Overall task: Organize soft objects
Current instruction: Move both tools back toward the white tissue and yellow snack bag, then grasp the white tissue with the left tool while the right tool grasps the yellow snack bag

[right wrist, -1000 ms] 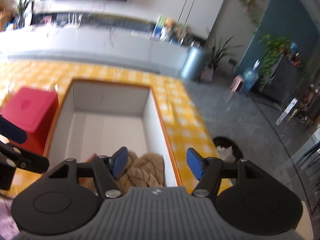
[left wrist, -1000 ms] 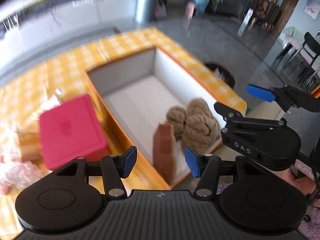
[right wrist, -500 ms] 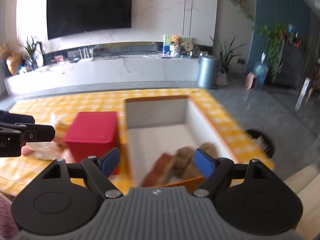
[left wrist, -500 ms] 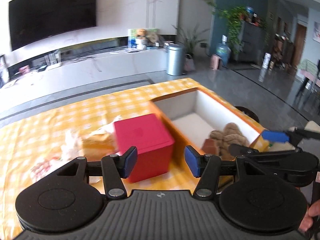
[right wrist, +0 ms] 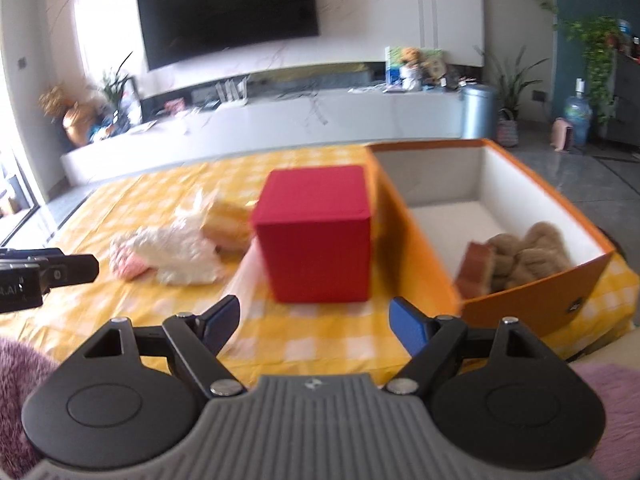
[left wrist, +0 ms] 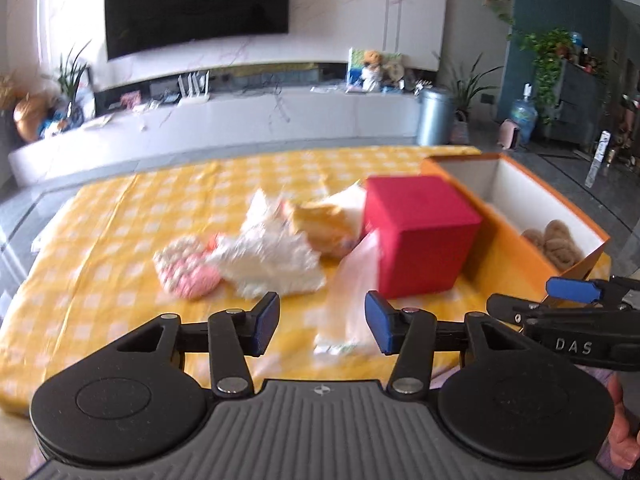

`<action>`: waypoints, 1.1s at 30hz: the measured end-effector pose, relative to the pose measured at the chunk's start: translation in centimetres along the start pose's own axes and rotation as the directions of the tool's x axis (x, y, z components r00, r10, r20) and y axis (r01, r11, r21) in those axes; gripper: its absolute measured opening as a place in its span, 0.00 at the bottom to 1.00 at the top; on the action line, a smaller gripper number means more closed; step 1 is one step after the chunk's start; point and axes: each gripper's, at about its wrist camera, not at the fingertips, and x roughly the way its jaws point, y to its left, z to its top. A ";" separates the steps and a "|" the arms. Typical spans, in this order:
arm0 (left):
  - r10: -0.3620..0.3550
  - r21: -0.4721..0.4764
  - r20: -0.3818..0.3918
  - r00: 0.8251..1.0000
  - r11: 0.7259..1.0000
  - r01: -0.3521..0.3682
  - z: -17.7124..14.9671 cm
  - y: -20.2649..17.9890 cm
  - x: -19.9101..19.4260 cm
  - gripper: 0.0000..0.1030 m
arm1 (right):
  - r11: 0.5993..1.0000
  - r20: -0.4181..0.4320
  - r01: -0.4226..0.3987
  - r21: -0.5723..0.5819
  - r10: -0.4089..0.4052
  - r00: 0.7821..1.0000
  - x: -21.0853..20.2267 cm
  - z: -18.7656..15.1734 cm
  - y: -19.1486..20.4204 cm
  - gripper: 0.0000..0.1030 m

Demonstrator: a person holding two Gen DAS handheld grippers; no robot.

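A pile of soft things lies on the yellow checked cloth: a white fluffy piece [left wrist: 272, 256] [right wrist: 180, 252], a pink-and-white knitted item [left wrist: 188, 272] [right wrist: 128, 264] and a yellow bagged sponge [left wrist: 324, 224] [right wrist: 228, 224]. A thin pinkish plastic bag [left wrist: 352, 280] trails toward my left gripper [left wrist: 322, 326]. Its jaws are closing with the bag's end showing between them, and the pads do not press on it. My right gripper [right wrist: 316, 322] is open and holds nothing, just short of a red cube box [right wrist: 316, 232] [left wrist: 420, 236]. Tan yarn [right wrist: 524, 252] [left wrist: 554, 242] and a brown sponge block [right wrist: 474, 268] lie in the orange box [right wrist: 532, 292] [left wrist: 508, 248].
The orange box stands at the table's right end, touching or nearly touching the red cube. A TV, a long white console and a metal bin [left wrist: 434, 116] stand beyond the table. A hand [left wrist: 624, 440] holds the right gripper; a purple sleeve [right wrist: 20, 380] shows.
Both views swung from looking down into the orange box leftward to the pile on the cloth. The left jaws narrowed a little; the right jaws spread wider.
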 end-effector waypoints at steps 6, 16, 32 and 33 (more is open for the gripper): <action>-0.008 0.015 -0.032 0.999 1.000 0.009 -1.0 2.5 0.8 0.53 | 0.997 -0.043 -0.058 -0.058 0.055 0.998 1.8 -0.3 2.5 0.77; -0.016 0.324 -0.026 1.000 0.946 0.024 2.1 4.3 3.4 0.53 | 0.962 -0.077 -0.160 -0.221 0.146 0.986 5.9 2.8 7.0 0.67; -0.099 0.620 -0.120 0.988 0.770 0.152 3.0 5.7 14.0 0.62 | 0.897 -0.216 -0.276 -0.344 0.210 0.953 15.8 6.5 11.6 0.34; -0.104 0.630 -0.123 0.987 0.760 0.158 3.0 5.7 14.6 0.62 | 0.895 -0.222 -0.279 -0.348 0.211 0.952 16.2 6.5 11.8 0.31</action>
